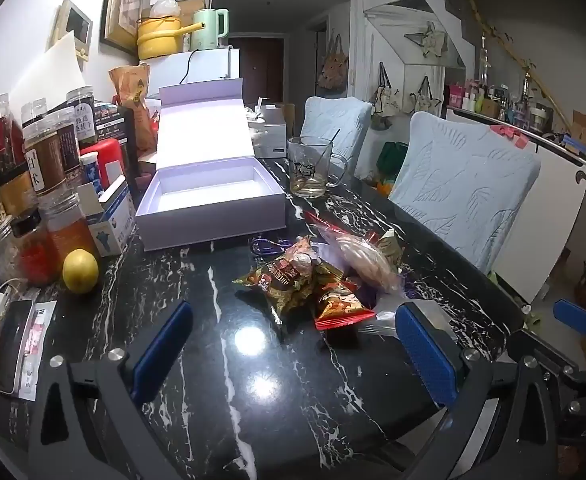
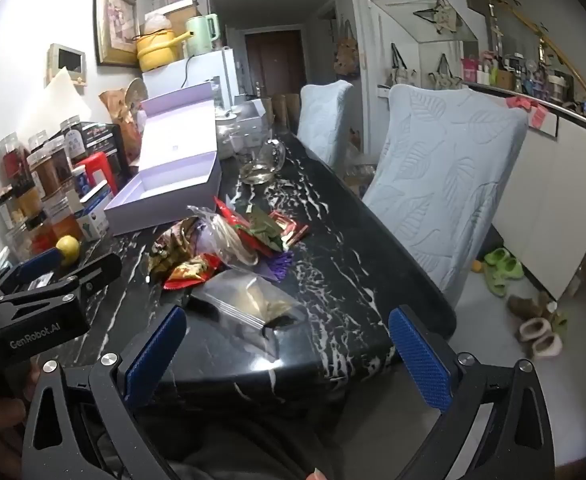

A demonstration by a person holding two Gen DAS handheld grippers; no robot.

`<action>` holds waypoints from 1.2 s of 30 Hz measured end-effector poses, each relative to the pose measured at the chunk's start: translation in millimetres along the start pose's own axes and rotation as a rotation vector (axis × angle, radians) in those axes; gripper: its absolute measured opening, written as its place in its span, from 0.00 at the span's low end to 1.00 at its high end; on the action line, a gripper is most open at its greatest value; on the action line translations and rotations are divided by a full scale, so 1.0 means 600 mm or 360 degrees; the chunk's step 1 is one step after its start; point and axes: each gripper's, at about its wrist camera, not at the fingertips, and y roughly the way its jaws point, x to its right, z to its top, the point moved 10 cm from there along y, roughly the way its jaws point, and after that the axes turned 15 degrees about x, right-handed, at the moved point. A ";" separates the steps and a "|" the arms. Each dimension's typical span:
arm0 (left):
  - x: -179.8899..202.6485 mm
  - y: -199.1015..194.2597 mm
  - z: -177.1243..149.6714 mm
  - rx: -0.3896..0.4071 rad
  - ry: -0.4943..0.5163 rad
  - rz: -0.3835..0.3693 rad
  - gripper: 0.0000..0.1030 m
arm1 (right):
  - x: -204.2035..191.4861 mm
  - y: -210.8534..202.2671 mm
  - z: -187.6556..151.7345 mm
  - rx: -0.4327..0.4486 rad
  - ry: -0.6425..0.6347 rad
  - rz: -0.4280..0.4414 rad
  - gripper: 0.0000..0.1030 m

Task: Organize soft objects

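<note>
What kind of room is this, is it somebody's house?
Most likely a home dining area: a black marble table with covered chairs beside it, snack packets and a glass mug on top, and slippers on the floor.

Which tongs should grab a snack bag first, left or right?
Probably the right tongs. They are open, and the clear zip bag lies just ahead between their tips. The left tongs, also open, face bare table, with the snack pile farther off.
</note>
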 end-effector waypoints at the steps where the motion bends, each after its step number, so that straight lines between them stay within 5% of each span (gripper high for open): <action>1: 0.000 0.000 0.000 0.0002 0.0005 0.0001 1.00 | 0.000 -0.001 0.000 0.0003 -0.0001 0.0003 1.00; 36: 0.005 -0.034 0.021 0.0077 0.0039 0.0004 1.00 | -0.013 -0.017 0.012 0.0045 -0.0030 0.0014 1.00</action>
